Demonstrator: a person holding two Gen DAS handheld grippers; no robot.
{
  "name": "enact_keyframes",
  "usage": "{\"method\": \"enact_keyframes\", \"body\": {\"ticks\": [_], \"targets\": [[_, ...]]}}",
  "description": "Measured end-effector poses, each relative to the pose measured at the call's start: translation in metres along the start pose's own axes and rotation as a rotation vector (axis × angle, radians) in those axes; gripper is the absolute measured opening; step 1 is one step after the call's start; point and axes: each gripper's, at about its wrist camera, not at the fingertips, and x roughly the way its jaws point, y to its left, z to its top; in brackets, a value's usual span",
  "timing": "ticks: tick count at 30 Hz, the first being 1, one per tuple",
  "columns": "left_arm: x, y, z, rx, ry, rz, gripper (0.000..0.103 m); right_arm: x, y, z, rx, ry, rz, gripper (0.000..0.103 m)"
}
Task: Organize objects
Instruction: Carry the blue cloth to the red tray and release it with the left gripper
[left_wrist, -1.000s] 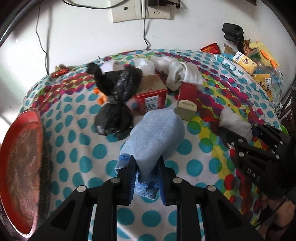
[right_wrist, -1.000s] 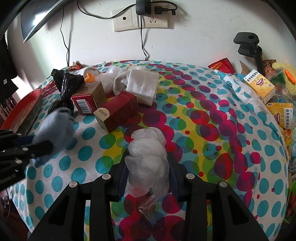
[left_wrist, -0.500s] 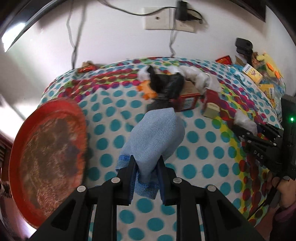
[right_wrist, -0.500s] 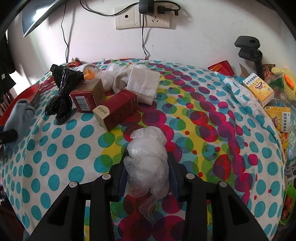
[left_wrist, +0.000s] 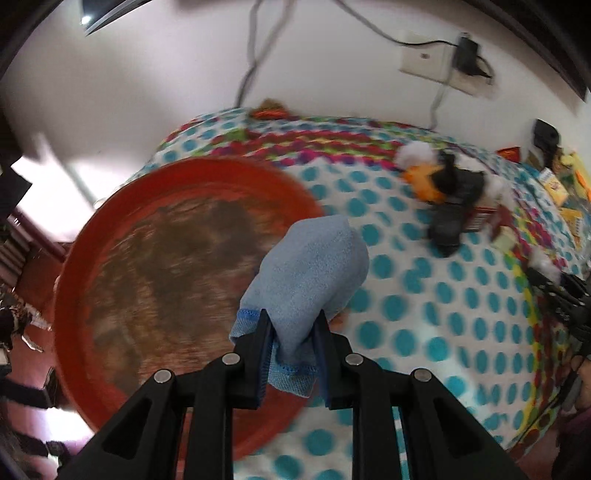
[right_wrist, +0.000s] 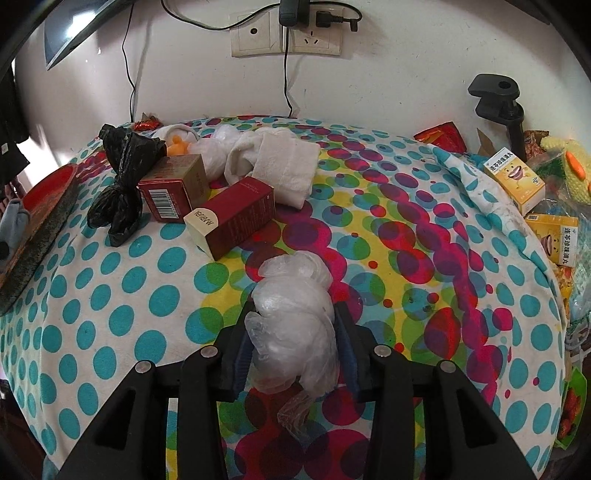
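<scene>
- Table under a polka-dot cloth against a white wall with a socket plate; clutter sits at the far side ahead of the right tool.
- Risk: the left view is motion-blurred, so the tool looks mid-swing. The cloth could land half on the rim and slide off, if released too soon.
- Risk: the bag is slippery and only loosely bunched, so it may creep out of the pinch.
- Left gripper: narrow, clamped on a folded light-blue microfibre cloth, which hangs over the near edge of a round red tray just ahead-left.
- Right gripper: moderately closed around a crumpled clear plastic bag, held above the table; red cardboard box ahead-left.
</scene>
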Motion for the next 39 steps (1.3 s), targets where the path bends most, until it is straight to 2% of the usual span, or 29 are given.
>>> {"method": "enact_keyframes", "body": {"ticks": [10,17,24,30,33,38,39], "targets": [[0.021,0.089,-0.017,-0.13,0.065,0.082,0.021,0.0,-0.001,0.0,0.007,0.003,-0.009,0.044],[0.035,0.132,-0.024,-0.189,0.097,0.133,0.021,0.0,-0.003,0.0,0.013,0.005,-0.019,0.049],[0.037,0.155,-0.023,-0.219,0.088,0.144,0.021,0.001,-0.003,0.0,0.022,0.007,-0.032,0.053],[0.04,0.162,-0.024,-0.229,0.076,0.144,0.026,0.001,-0.002,0.0,0.026,0.009,-0.038,0.056],[0.04,0.158,-0.026,-0.2,0.072,0.186,0.031,0.001,-0.003,0.0,0.023,0.009,-0.036,0.056],[0.033,0.154,-0.026,-0.179,0.069,0.237,0.032,0.001,-0.003,0.0,0.023,0.009,-0.035,0.056],[0.03,0.153,-0.026,-0.176,0.067,0.251,0.036,0.001,-0.003,0.0,0.023,0.009,-0.035,0.056]]}}
